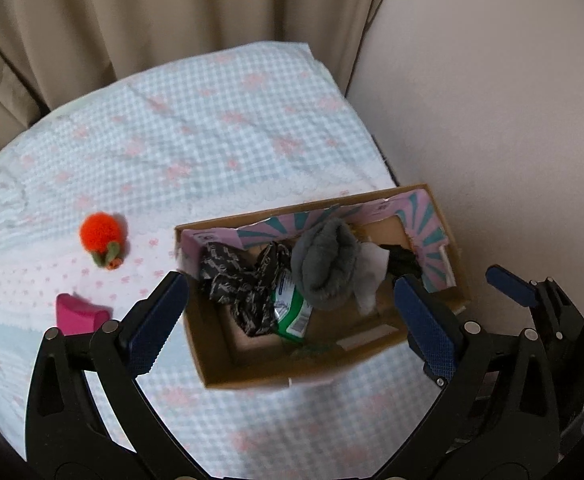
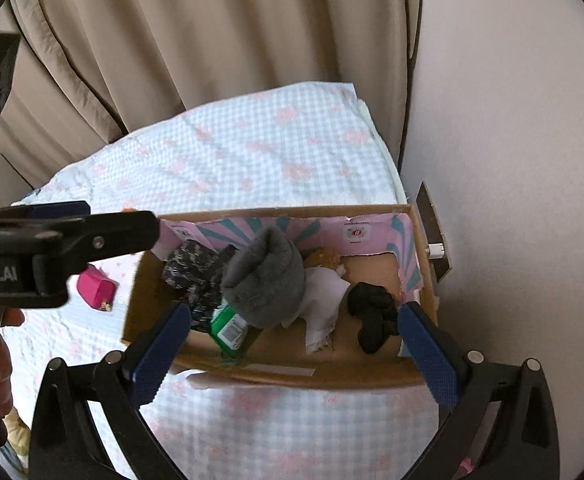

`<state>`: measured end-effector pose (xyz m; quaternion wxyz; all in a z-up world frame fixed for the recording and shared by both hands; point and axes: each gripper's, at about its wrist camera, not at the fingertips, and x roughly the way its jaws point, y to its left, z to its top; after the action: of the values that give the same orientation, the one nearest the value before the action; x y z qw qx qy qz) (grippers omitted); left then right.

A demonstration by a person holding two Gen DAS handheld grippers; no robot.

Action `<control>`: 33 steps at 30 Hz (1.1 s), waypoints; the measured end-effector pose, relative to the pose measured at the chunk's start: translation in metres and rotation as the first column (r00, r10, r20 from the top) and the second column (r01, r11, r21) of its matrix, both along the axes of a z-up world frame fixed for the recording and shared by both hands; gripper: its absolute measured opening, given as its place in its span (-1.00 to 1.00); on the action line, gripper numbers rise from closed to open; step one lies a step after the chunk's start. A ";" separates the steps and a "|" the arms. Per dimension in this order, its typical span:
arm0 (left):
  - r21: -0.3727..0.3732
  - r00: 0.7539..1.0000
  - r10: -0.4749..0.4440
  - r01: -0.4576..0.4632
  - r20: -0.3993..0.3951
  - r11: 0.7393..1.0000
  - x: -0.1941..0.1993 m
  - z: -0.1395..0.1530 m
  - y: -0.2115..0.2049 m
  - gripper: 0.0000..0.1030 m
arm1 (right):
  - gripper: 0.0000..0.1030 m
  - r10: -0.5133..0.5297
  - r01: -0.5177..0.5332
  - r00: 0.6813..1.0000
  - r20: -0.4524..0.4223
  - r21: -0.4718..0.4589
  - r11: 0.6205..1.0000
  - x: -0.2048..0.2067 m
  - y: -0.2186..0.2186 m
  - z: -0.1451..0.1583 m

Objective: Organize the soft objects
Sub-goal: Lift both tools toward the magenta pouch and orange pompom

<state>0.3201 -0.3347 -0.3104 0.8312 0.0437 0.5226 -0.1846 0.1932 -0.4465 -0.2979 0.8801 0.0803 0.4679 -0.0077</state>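
- Box (image 1: 324, 376) first: an open brown cardboard carton with pink-and-teal printed flaps, sitting on the bed near its right-hand edge, close to the wall, and it's already filling up.
- Inside, a fuzzy grey rolled fabric piece (image 2: 266, 276) stands tall in the middle, a dark patterned crumpled cloth (image 2: 192, 270) lies at the box's left end, a green-and-white plastic packet (image 2: 228, 328) is wedged between them by the near wall, a white tissue-like cloth (image 2: 324, 300) is draped beside the grey roll, and a black bunched-up fabric lump (image 2: 372, 314) sits toward the right end.
- There's a small brownish plush thing (image 2: 324, 258) against the far wall; too hidden to say more.
- Still out: a fluffy orange knitted fruit with green leaves (image 1: 102, 236) toward the bed's left side, well apart from the box, and a bright pink little pouch (image 1: 78, 314) nearer the front-left.
- Left gripper (image 1: 288, 320) hangs above the box with its blue pads spread wide, nothing between them but open air.
- Right gripper (image 2: 292, 352) is likewise fully spread over the box's near wall, empty.
- My read: most of the job is done, with two items left, both on the left gripper's side.
- The checked blue-and-white bedspread with pink flowers (image 1: 212, 120) is otherwise bare; beige curtains (image 1: 132, 12) hang behind.
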 end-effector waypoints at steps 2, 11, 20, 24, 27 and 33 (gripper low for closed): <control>-0.020 1.000 0.001 -0.001 0.019 1.000 -0.010 0.015 0.011 0.99 | 1.00 -0.004 0.004 1.000 0.005 -0.013 1.000 -0.008 0.005 0.012; -0.077 0.990 0.012 -0.001 0.138 0.997 -0.061 0.090 0.074 0.99 | 1.00 -0.010 0.012 0.998 0.060 -0.032 0.999 -0.048 0.034 0.076; -0.128 0.971 0.055 -0.026 0.233 0.991 -0.116 0.146 0.172 0.99 | 1.00 -0.043 0.050 0.990 0.134 -0.049 0.998 -0.080 0.098 0.142; -0.135 0.970 0.080 -0.049 0.231 0.990 -0.126 0.151 0.215 0.99 | 1.00 -0.056 0.071 0.982 0.180 -0.079 0.994 -0.087 0.135 0.162; -0.166 0.969 0.128 -0.094 0.210 0.982 -0.127 0.148 0.259 0.99 | 1.00 -0.057 0.075 0.976 0.209 -0.080 0.994 -0.086 0.165 0.172; -0.184 0.961 0.243 -0.218 0.129 0.958 -0.107 0.126 0.329 0.99 | 1.00 -0.039 0.049 0.975 0.218 -0.040 0.998 -0.058 0.218 0.171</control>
<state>0.2133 -0.0052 -0.1847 0.8848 -0.0742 0.4425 -0.1258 0.1354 -0.2286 -0.1265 0.9270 0.0713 0.3670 -0.0289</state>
